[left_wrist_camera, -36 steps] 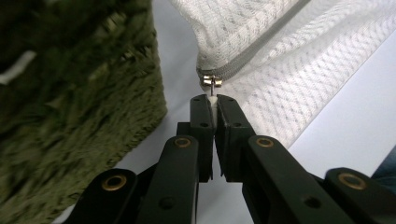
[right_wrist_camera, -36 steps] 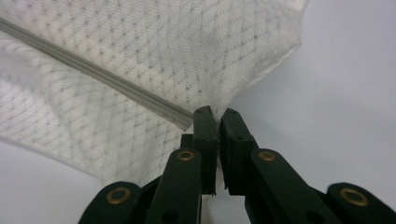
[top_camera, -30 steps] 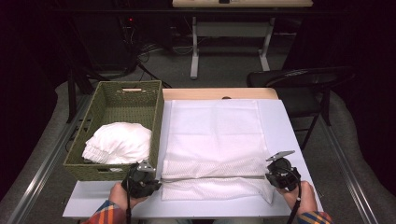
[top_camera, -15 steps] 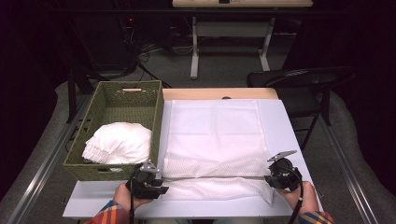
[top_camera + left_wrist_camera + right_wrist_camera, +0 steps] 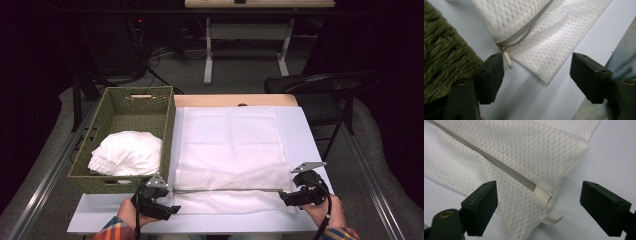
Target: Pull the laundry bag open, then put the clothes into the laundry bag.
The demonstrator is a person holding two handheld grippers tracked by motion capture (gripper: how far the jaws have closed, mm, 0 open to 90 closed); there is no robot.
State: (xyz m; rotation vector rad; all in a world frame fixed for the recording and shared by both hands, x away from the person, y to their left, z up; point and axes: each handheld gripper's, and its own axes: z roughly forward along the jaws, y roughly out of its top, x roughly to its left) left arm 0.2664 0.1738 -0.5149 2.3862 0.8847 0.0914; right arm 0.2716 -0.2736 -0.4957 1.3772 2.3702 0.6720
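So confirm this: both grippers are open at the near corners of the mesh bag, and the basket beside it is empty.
Not empty: the high view shows a bundle of white cloth in the basket. The rest holds: the left gripper and right gripper stand open at the mesh bag's near corners.

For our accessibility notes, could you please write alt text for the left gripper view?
The left gripper stands open over the corner of a white mesh bag, whose zipper pull lies beside one jaw. A green woven basket borders the pale table.

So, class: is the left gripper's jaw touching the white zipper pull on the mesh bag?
Cannot tell. In the left gripper view the zipper pull hangs right beside one jaw; no plain gap or contact.
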